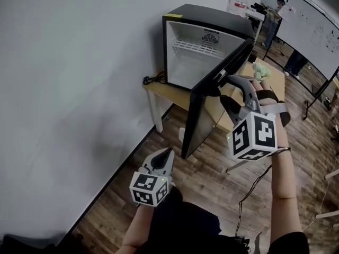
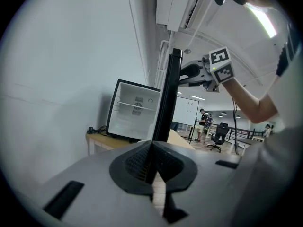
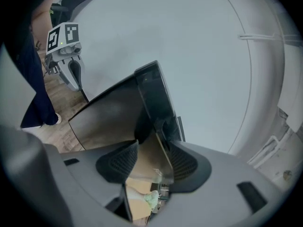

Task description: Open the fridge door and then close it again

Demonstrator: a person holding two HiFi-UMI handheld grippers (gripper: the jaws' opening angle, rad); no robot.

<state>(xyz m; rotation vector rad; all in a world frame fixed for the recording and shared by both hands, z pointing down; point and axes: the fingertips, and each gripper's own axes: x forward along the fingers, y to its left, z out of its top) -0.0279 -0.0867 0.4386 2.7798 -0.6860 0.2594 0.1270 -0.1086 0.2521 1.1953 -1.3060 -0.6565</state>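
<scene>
A small black fridge (image 1: 206, 36) stands on a wooden table (image 1: 164, 91) against the white wall, its white inside with a wire shelf showing. Its black door (image 1: 212, 105) is swung out wide toward me. My right gripper (image 1: 222, 91) is shut on the door's free edge near the top; in the right gripper view the door (image 3: 118, 112) runs between the pads of that gripper (image 3: 154, 150). My left gripper (image 1: 167, 153) hangs low in front of the door, shut and holding nothing. The left gripper view looks up past its jaws (image 2: 152, 150) at the door's edge (image 2: 168, 98) and the fridge (image 2: 135, 115).
A black plug and cable (image 1: 148, 80) lie on the table's left end. A green object (image 1: 261, 70) sits on the table behind the door. People stand far back by a whiteboard (image 1: 312, 25). Wood floor (image 1: 201, 173) lies below the door.
</scene>
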